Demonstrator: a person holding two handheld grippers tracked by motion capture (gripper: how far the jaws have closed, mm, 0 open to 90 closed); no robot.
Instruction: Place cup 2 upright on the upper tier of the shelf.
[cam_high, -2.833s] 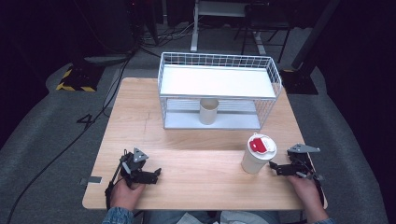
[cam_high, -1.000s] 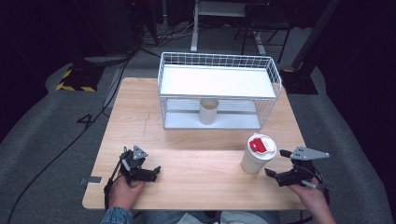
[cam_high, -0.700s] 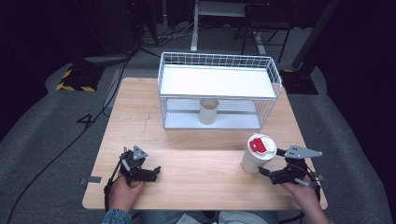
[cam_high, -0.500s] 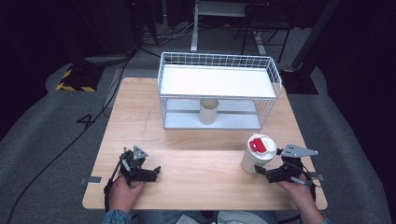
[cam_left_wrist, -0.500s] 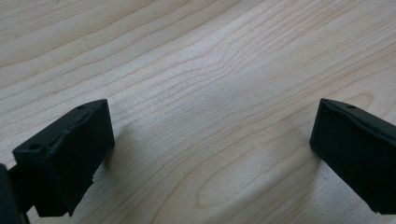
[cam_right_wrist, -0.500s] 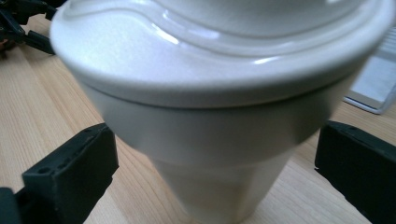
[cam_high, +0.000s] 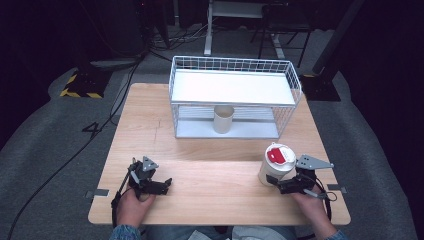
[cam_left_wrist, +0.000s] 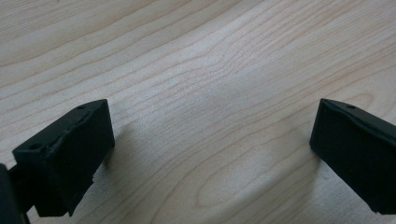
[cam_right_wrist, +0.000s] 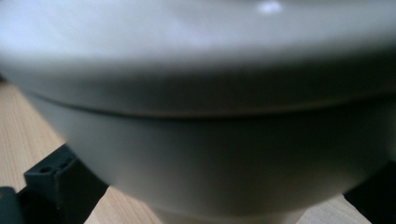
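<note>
A white cup with a red-marked lid (cam_high: 276, 161) stands upright on the wooden table (cam_high: 210, 150) at the front right. My right gripper (cam_high: 274, 181) sits low at the cup's near side, open, one jaw on each side of its base. In the right gripper view the blurred white cup (cam_right_wrist: 205, 116) spans the space between the two black jaws, and I cannot tell whether they touch it. My left gripper (cam_high: 166, 183) rests on the table at the front left, open, with bare wood between its jaws (cam_left_wrist: 210, 154).
A white wire rack (cam_high: 235, 75) with a flat white upper shelf stands at the back middle of the table. A plain white cup (cam_high: 223, 119) stands upright on its lower level. The person's hands come in over the front edge.
My right gripper has moved left and down toward the lidded cup, until its jaws stand on either side of the cup. The left gripper has stayed where it was.
</note>
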